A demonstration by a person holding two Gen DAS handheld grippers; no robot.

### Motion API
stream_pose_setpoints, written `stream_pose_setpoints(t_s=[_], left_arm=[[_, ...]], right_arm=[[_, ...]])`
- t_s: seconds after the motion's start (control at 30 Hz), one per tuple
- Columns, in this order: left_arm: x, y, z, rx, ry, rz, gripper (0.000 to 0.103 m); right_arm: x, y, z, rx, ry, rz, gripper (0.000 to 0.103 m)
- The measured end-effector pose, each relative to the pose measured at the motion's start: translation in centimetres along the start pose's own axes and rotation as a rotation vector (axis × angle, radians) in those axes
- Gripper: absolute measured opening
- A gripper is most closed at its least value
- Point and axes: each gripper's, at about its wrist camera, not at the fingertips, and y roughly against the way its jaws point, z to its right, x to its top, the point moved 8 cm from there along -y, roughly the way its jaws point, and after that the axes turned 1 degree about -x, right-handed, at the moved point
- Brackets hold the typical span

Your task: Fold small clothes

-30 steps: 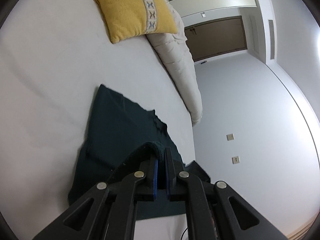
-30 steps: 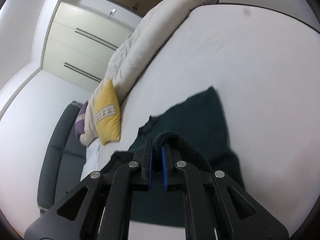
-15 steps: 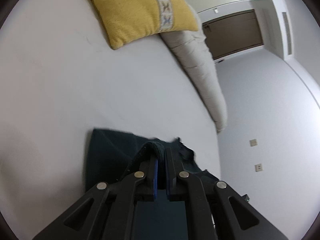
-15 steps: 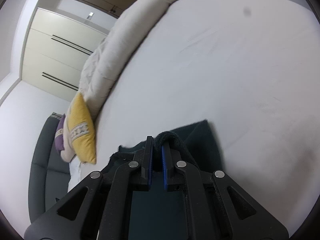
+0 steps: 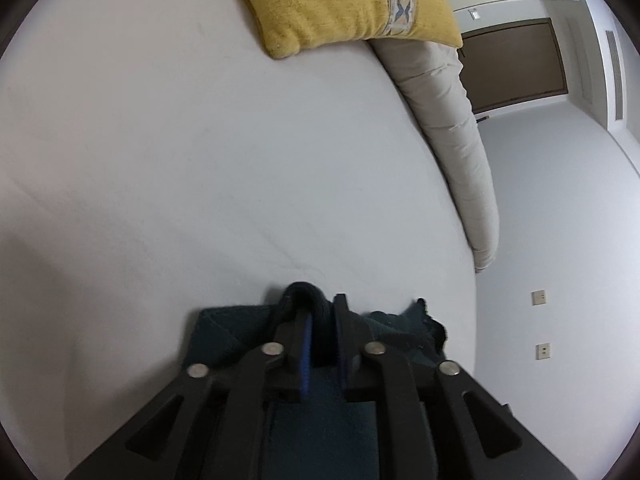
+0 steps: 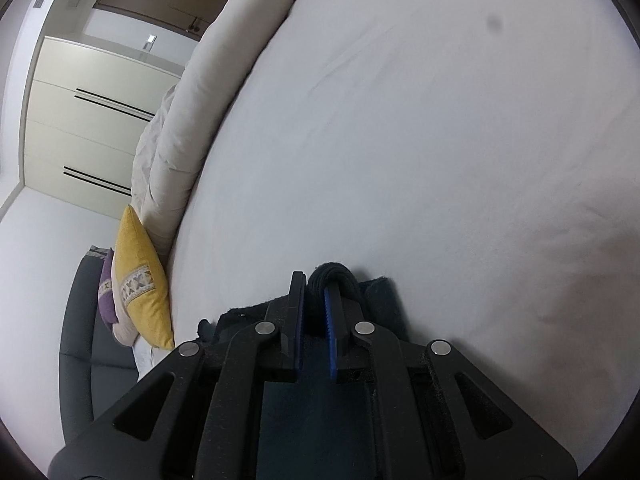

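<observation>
A dark teal garment (image 5: 224,332) lies on the white bed sheet (image 5: 200,160), mostly hidden under my grippers. My left gripper (image 5: 320,312) is shut on a bunched fold of the garment, with cloth poking out past its fingertips. My right gripper (image 6: 318,292) is shut on another bunched edge of the same garment (image 6: 380,292), low over the sheet (image 6: 400,140). Only narrow strips of the cloth show beside and below the fingers in each view.
A yellow cushion (image 5: 344,0) lies at the far side of the bed and also shows in the right wrist view (image 6: 138,276). A rolled beige duvet (image 5: 448,136) runs along the bed edge. A grey sofa (image 6: 80,340), wardrobe doors (image 6: 92,120) and a wall stand beyond.
Both grippers have carried their held edges of the garment forward across the bed. Far less of the garment shows ahead of the fingers; the cushion and duvet look closer.
</observation>
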Motion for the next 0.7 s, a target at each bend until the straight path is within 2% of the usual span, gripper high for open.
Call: stream_pose_setpoints(t_s=[0.03,0.1,0.17,0.23,0.3,0.4,0.47,0.57,0.63,0.67,0.7], left_arm=[[0.1,0.4,0.1,-0.033,0.028,0.003,0.031],[0.7,1.7,0.2,-0.062,0.059,0.038,0.068],[1.2,3.6,0.1,-0.032,0.059,0.095,0.086],[1.3,5.1,0.2,-0.037,0.057,0.125,0.086],[0.8,6.1,0.4,-0.037,0.041,0.136,0.084],[-1.5,6.8,2.9,-0.027,-0.088,0.136,0.078],[-3.7,6.2,4.7,0.000,-0.201,0.113,0.076],[-6.8,3.7,5.6,0.120,-0.336,0.081,0.073],[-7.8,2.4,4.3,0.261,-0.423,0.089,0.064],[-8.1,2.1,3.4,0.299,-0.435,0.091,0.053],[-8.2,2.2,2.7,0.311,-0.437,0.099,0.043]], right_arm=[[0.1,-0.2,0.0,0.012,-0.013,-0.010,0.009],[0.3,0.5,0.2,0.032,-0.046,-0.018,0.013],[0.7,1.6,0.1,0.005,-0.028,0.017,0.019],[0.9,2.9,-0.2,-0.027,0.000,0.057,0.027],[1.2,4.1,-0.3,-0.053,-0.006,0.088,0.029],[0.5,5.8,-2.3,-0.053,0.060,0.111,0.029],[-1.3,5.8,-4.7,-0.018,0.142,0.076,0.029],[-5.5,3.9,-8.4,0.005,0.289,-0.034,0.029],[-8.1,2.0,-9.3,-0.008,0.355,-0.106,0.029],[-9.1,0.8,-9.1,-0.031,0.366,-0.145,0.029],[-9.6,-0.1,-8.4,-0.058,0.358,-0.163,0.024]])
